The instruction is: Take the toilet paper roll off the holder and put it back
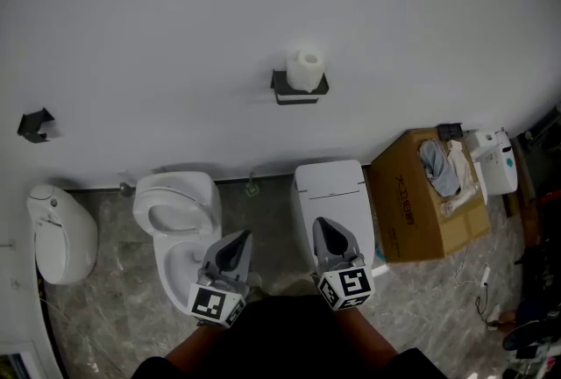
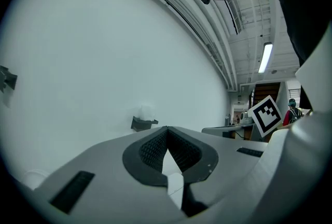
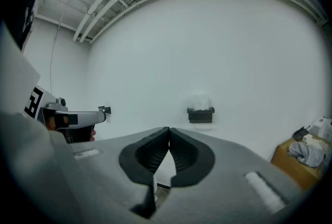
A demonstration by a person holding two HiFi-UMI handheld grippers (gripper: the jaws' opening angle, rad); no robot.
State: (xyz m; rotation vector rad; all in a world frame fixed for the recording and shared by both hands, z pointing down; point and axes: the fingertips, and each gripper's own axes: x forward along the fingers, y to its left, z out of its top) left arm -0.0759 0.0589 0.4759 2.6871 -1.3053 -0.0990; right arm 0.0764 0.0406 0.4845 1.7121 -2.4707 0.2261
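A white toilet paper roll [image 1: 306,68] stands upright in a dark wall holder [image 1: 299,91] on the white wall, far from both grippers. The roll [image 3: 200,100] and holder [image 3: 201,114] also show ahead in the right gripper view, and faintly in the left gripper view as roll [image 2: 146,112] and holder [image 2: 142,123]. My left gripper [image 1: 240,239] and right gripper [image 1: 323,226] are held low, near the person's body, pointing at the wall. Both have their jaws shut with nothing between them.
Below the holder stand a white toilet [image 1: 180,224] with an open seat, a white boxy unit [image 1: 331,193], and a cardboard box [image 1: 425,193] with cloth in it at the right. A white bin [image 1: 60,232] sits at left. Another dark bracket [image 1: 35,125] hangs on the wall at left.
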